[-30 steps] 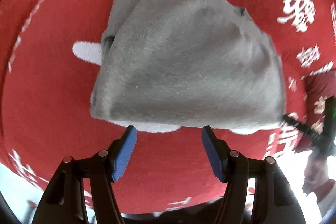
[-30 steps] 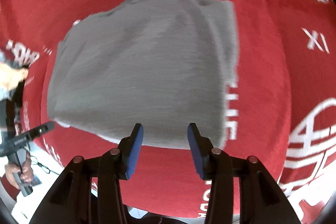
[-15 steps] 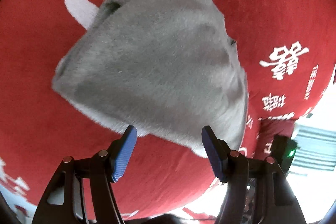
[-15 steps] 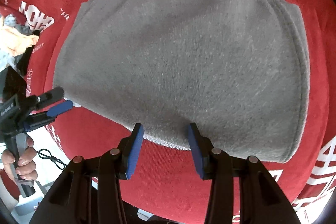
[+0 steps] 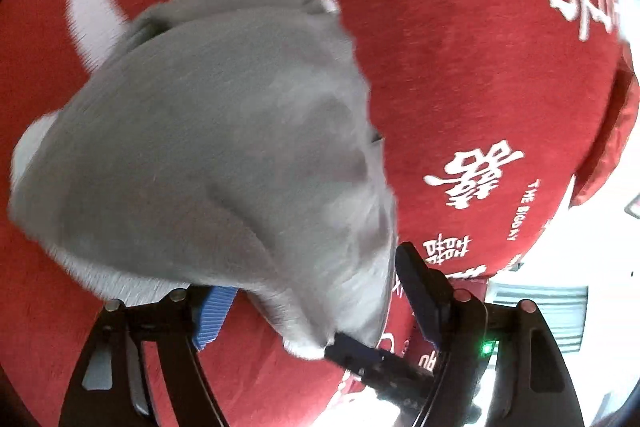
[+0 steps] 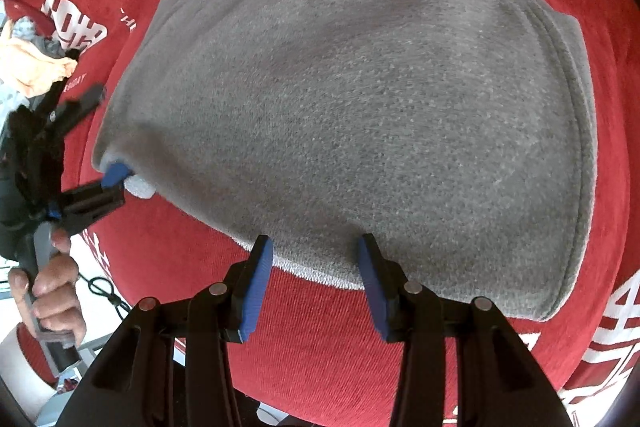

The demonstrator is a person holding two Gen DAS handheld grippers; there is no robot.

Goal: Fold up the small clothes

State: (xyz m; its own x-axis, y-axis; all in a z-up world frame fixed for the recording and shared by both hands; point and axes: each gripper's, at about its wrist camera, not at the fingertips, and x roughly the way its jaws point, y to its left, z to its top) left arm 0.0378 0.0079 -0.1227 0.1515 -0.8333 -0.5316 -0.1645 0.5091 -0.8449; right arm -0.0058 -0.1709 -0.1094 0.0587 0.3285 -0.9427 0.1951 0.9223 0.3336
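A folded grey fleece garment [image 6: 360, 115] with a white lining lies on the red printed tablecloth [image 6: 360, 367]. My right gripper [image 6: 315, 243] is open and points steeply down, its blue pads [image 6: 258, 283] straddling the near hem without pressing it. My left gripper [image 5: 314, 275] is at the garment's [image 5: 208, 155] left corner. Its jaws are opening and the corner lies loosely between them. In the right wrist view the left gripper [image 6: 102, 135] shows at that corner, held by a hand [image 6: 48, 291]. A fingertip of the right gripper [image 5: 352, 349] shows in the left wrist view.
The tablecloth [image 5: 480, 47] carries white characters and lettering. Its edge drops off at the lower right of the left wrist view and the lower left of the right wrist view. A pile of orange and grey cloth [image 6: 28, 67] lies beyond the left edge.
The left gripper sank and rolled toward the garment, and its jaws widened around the corner. The right gripper came in to the near hem, then held still.
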